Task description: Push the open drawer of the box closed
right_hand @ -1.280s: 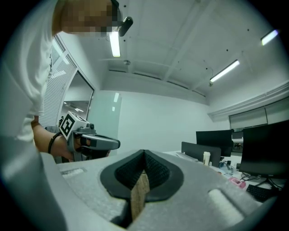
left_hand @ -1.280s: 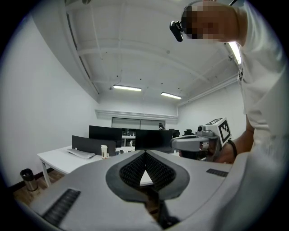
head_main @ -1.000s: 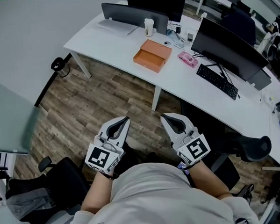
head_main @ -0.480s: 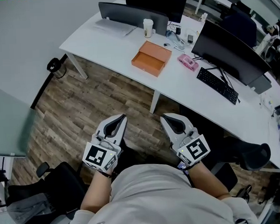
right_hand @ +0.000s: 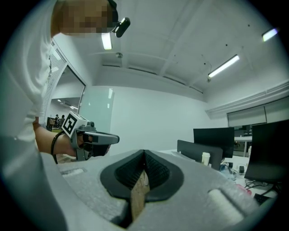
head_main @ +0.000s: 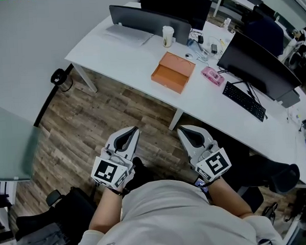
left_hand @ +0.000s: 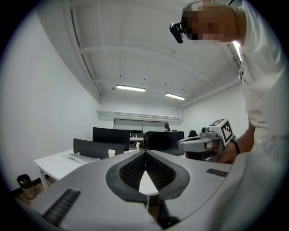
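An orange box lies on the white desk far ahead in the head view, with its drawer pulled out a little toward the desk's near edge. Both grippers are held close to the person's body, well short of the desk and above the wooden floor. My left gripper is shut with nothing in it, its ribbed pads meeting in the left gripper view. My right gripper is likewise shut and empty. The box is not visible in either gripper view.
On the desk stand a paper cup, a pink object, a keyboard and dark monitors. A black bin sits on the floor by the wall. Office chairs stand at the right and lower left.
The head view has shifted, so the desk and box sit slightly further right and lower in the picture. Both grippers stay shut in nearly the same place before the body.
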### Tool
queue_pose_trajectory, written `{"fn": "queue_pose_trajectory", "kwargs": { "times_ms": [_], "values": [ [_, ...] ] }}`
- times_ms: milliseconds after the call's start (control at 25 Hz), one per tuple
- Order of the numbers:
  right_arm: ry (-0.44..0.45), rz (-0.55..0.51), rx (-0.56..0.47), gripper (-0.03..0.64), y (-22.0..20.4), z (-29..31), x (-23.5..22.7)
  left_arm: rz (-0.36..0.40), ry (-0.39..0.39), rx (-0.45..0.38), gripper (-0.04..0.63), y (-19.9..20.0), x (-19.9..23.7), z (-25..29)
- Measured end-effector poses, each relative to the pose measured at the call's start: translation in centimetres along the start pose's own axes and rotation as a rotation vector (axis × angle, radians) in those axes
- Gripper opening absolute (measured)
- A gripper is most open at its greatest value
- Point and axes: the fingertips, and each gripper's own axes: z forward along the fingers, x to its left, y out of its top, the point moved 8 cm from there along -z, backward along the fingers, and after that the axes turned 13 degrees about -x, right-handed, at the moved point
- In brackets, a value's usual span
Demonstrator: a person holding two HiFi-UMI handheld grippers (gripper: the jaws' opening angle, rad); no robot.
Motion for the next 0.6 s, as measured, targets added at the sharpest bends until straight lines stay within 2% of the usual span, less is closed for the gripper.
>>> {"fn": "queue_pose_trajectory", "kwargs": {
  "times_ms": [320, 600],
  "values": [
    [-0.045, -0.008, 0.005, 0.003, -1.8, 11.5, 1.6, -0.001, -0.041, 0.001, 0.000, 1.2, 12.1, -1.3],
    [-0.091, -0.006, 0.002, 0.003, -1.7, 18.5, 3.8, 0.006, -0.112, 0.006, 0.000, 3.0, 19.4, -1.8]
  ]
}}
